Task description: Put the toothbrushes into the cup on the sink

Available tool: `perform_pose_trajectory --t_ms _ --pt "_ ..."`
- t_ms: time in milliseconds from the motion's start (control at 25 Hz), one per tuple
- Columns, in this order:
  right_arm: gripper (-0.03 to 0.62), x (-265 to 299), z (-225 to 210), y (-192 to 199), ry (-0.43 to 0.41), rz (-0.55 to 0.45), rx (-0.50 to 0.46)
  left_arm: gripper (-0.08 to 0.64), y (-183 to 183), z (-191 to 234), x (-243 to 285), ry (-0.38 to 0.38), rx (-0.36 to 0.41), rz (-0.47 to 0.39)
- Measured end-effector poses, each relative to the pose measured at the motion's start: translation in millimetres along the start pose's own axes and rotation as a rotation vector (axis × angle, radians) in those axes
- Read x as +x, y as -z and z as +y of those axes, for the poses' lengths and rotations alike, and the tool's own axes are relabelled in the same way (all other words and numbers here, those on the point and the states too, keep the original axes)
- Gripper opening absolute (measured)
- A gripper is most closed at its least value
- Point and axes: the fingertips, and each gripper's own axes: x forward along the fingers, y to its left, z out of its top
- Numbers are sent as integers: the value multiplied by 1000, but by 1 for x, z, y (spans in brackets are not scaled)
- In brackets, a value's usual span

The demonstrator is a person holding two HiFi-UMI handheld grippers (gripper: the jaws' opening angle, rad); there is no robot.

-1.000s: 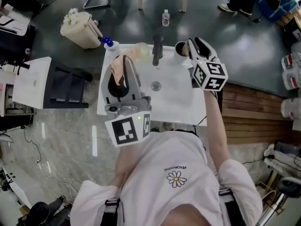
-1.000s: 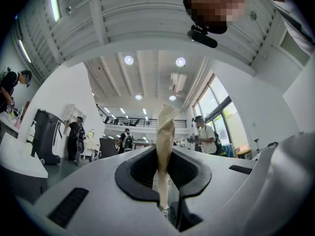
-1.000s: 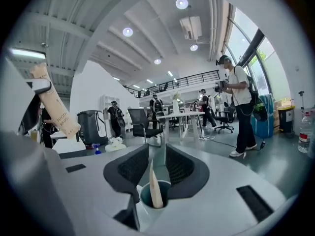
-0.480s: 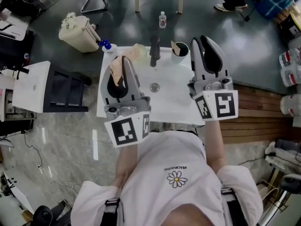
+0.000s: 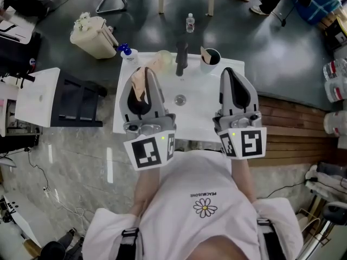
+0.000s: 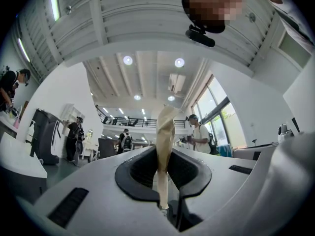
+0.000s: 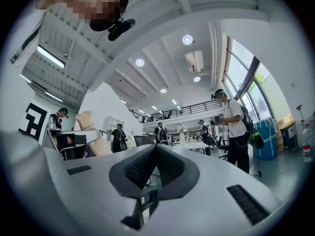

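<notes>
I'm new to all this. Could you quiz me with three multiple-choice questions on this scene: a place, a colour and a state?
1. Relative to the faucet, the cup stands: A left; B right; C on the floor.
2. The faucet is: A black; B red; C yellow.
3. The left hand-held gripper is: A open, empty; B shut on a wrapped toothbrush; C out of view.
B: it sits at the sink's back right corner.
A: it looks black against the white sink.
B: the tan wrapper is pinched between its jaws.
</notes>
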Motion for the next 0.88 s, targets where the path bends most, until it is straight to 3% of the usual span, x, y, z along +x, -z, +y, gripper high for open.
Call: perform_pose_trajectory --t_ms 600,680,880 --pt "11 -2 -1 -3 5 1 -5 52 3 4 17 4 35 -20" --pt "11 -4 -2 -3 8 3 -2 52 13 8 31 8 40 2" --pt "11 -8 -7 -4 24 14 -1 52 70 24 74 29 -47 138"
